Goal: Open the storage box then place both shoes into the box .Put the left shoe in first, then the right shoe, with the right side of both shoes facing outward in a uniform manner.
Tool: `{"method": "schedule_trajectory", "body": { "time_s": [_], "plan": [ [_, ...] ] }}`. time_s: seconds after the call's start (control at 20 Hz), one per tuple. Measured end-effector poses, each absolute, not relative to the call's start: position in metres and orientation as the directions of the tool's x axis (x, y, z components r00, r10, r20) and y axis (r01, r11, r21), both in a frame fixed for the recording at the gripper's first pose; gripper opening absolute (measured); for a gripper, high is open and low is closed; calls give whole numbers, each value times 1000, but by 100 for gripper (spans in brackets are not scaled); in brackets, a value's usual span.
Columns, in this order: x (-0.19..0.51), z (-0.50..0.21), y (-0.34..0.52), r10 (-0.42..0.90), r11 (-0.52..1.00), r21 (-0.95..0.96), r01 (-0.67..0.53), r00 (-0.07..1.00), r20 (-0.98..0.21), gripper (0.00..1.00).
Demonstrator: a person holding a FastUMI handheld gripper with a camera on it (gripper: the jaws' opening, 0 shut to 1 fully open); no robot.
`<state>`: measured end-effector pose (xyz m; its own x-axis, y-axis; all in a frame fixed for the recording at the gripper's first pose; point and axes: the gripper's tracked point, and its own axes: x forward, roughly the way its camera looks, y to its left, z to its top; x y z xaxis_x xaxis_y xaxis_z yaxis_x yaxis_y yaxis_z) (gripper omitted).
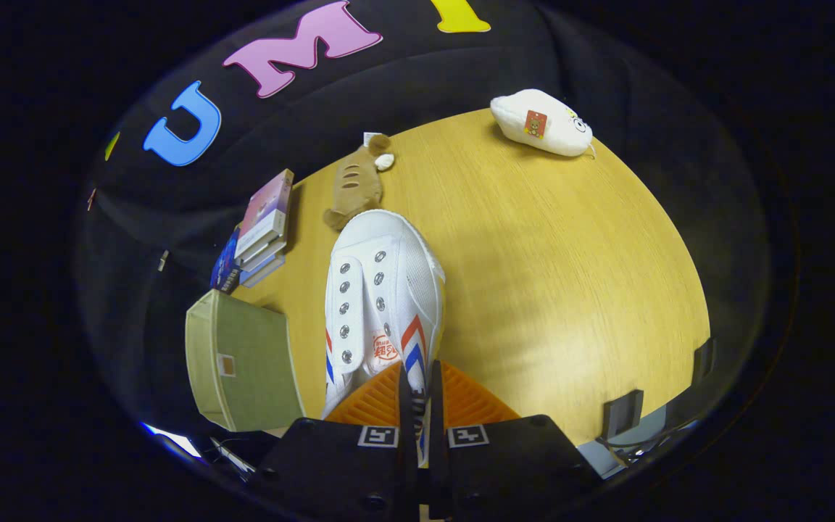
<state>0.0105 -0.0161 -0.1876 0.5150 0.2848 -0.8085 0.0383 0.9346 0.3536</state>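
- Gripper (421,406) at the bottom centre of the frame, its two orange ribbed fingers (374,402) pinched close together on the side wall of the white shoe (381,304), clamped on it
- The shoe stretches away from the fingers toward the middle of the frame, toe pointing up the picture, empty metal eyelets on show, red and blue stripes on both flanks and a red logo on the tongue
- Whether the shoe is lifted or resting on the wooden table (548,290) is hard to tell from here
- Green fabric storage box (243,366) at lower left, just beside the shoe; cannot tell whether it is open
- Stack of books (262,228) beyond the box, at the table's left edge
- Brown plush toy (356,188) lies just past the shoe's toe, upper centre
- White plush toy (542,123) at the upper right, well apart from the shoe, near the table's far edge
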Motion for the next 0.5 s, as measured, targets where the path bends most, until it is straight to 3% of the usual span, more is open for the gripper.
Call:
{"method": "schedule_trajectory", "body": {
  "time_s": [0.5],
  "plan": [
    [-24, -106, 146, 391, 884, 468, 0, 549, -738, 10]
  ]
}}
